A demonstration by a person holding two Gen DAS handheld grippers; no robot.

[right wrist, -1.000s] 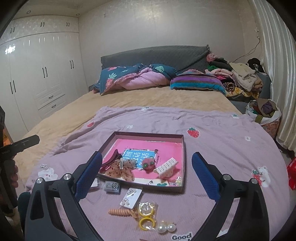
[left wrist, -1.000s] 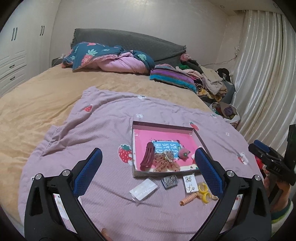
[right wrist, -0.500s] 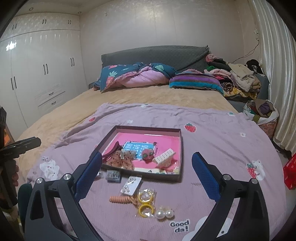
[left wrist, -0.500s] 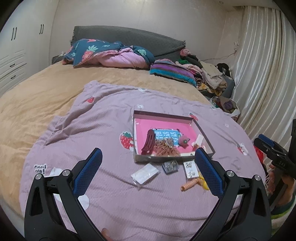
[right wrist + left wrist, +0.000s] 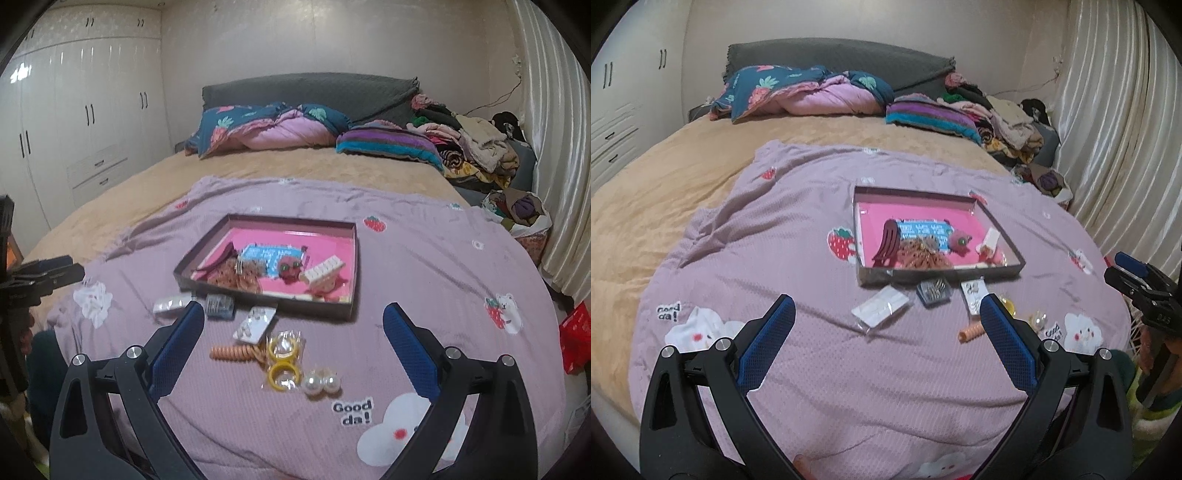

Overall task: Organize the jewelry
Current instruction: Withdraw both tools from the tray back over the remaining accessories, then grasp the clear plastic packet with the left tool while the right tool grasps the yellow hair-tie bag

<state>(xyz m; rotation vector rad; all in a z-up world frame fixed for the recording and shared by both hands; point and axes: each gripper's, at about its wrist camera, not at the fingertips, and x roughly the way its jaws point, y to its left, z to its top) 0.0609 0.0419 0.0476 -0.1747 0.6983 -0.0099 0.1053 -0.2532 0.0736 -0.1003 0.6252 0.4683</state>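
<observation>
Jewelry bits are sitting on a lilac blanket (image 5: 424,258) with strawberry and bear prints, spread over a tan bed.

Going left to right: the left gripper (image 5: 884,341) hangs low over the near part of the blanket, pointing forward toward the box, both blue-padded fingers (image 5: 766,339) spread wide with nothing between them. Same gripper pokes into the right wrist view at the far left edge (image 5: 48,275), with a hand under it.

Ahead of it there's a clear flat packet (image 5: 881,306), then a small dark case of pins (image 5: 933,291), then a card of earrings (image 5: 255,323), all lying on the blanket just in front of the box. Nearer the camera: an orange spiral hair tie (image 5: 231,352), two yellow rings in a clear bag (image 5: 282,360), and a pair of pearl earrings (image 5: 320,384) touching the bag's corner.

Behind all that sits the shallow box with a pink floor (image 5: 352,266). Inside, left to right: a dark red hair clip (image 5: 886,243), a brown mesh bow (image 5: 923,254), a blue printed card (image 5: 925,230), a red fuzzy thing (image 5: 290,269), and a white comb-like clip (image 5: 323,271) near the right wall.

The right gripper (image 5: 293,341) hovers over the loose pieces, level and aimed at the box, fingers fully apart, holding nothing. It also shows at the right edge of the left wrist view (image 5: 1137,280), with a green-and-white sleeve (image 5: 1145,406) below.
</observation>
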